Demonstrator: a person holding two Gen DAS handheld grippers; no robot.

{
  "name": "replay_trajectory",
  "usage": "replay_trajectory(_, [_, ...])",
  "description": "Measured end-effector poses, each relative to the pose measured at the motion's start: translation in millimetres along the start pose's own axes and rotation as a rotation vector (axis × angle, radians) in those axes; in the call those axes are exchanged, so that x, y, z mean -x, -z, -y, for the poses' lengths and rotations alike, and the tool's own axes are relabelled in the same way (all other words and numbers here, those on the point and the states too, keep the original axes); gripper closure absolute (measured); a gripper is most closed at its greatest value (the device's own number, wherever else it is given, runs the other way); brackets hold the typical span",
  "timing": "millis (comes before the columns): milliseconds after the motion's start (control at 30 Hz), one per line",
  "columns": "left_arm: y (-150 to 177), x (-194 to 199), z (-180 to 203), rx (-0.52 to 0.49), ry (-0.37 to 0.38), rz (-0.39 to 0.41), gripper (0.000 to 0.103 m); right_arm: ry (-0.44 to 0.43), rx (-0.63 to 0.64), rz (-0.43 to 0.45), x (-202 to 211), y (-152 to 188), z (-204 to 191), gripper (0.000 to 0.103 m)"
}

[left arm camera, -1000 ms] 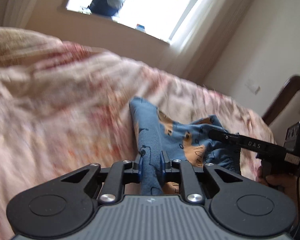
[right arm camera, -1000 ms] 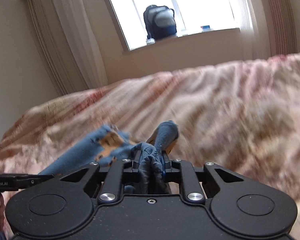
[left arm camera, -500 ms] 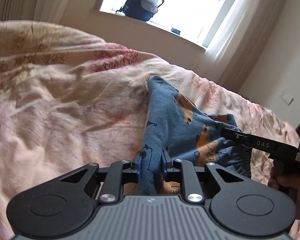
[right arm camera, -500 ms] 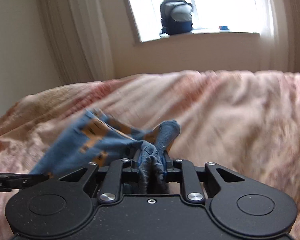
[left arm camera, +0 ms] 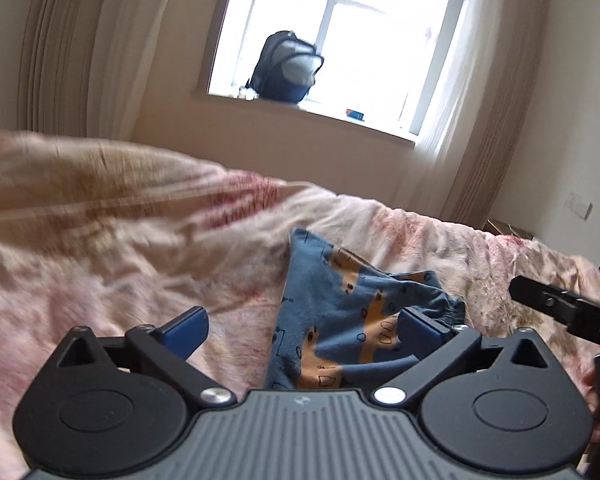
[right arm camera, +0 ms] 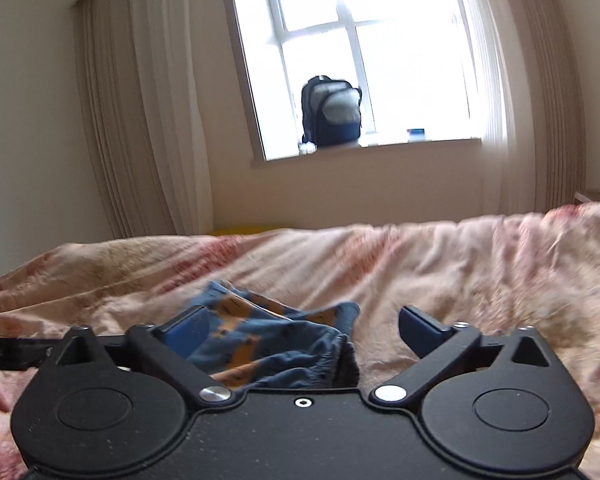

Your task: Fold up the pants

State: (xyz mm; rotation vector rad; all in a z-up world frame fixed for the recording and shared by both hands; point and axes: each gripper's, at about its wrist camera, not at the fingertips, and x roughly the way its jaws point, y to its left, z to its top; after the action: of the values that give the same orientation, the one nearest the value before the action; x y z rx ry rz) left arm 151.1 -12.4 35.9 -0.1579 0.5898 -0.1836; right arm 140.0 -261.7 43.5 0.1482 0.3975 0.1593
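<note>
Small blue cotton pants w/ orange animal print (left arm camera: 342, 320) lie bunched on the pink-and-cream floral quilt (left arm camera: 120, 248), on the near side of the bed from the window w/ the dark backpack (left arm camera: 286, 68) on its sill. In the left wrist view one leg runs away toward the window, coming to a point; the gathered elastic waistband end sits to the right of it, nearer the other tool.

Left gripper (left arm camera: 304, 330): jaws have just been opening and now stand wide, blue pads well apart. Cloth lies between them but neither pad presses on it, so nothing held. Right gripper (right arm camera: 302, 328): same, jaws just opened wide; the pants' (right arm camera: 268, 340) crumpled waist lies between and below the pads, not pinched. Both look to have let go.

Handling, as a judgement: light, thin knit, fully limp, no stiffness, so it'll sag and wrinkle wherever unsupported and drag on the rumpled quilt rather than slide. Not fragile, not slippery. Best hold prob. the waistband corners or leg hems, where the seam/elastic is thicker and gives the pads something to bite; a pinch mid-panel may grab one layer only, or quilt too. Fold still looks uneven, needs flattening.
</note>
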Motion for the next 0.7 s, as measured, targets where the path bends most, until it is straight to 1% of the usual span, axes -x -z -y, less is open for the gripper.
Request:
replay_trajectory(100, [4.5, 22.7, 6.9, -0.025, -0.033, 0.022, 0.000, 0.016, 0.026, 0.037, 32.0, 0.8, -16.5, 0.001])
replay_trajectory(200, [12.1, 42.5, 9.1, -0.031, -0.043, 0.026, 0.000, 0.039, 0.022, 0.069, 60.2, 5.2, -27.6, 0.001])
replay_trajectory(300, [21.5, 59.8, 9.3, -0.040, -0.062, 0.037, 0.000, 0.050, 0.017, 0.070, 81.1, 15.3, -35.8, 0.001])
replay_trajectory(400, [32.2, 71.1, 10.0, -0.057, -0.081, 0.044, 0.000, 0.058, 0.031, 0.061, 93.7, 29.1, -43.5, 0.001])
replay_trajectory(500, [41.4, 74.4, 10.2, -0.081, -0.100, 0.031, 0.000, 0.057, 0.046, 0.050, 100.6, 41.5, -48.4, 0.001])
replay_trajectory(700, [50.4, 73.0, 9.6, -0.097, -0.115, 0.009, 0.000, 0.061, 0.039, 0.032, 99.9, 49.9, -47.4, 0.001])
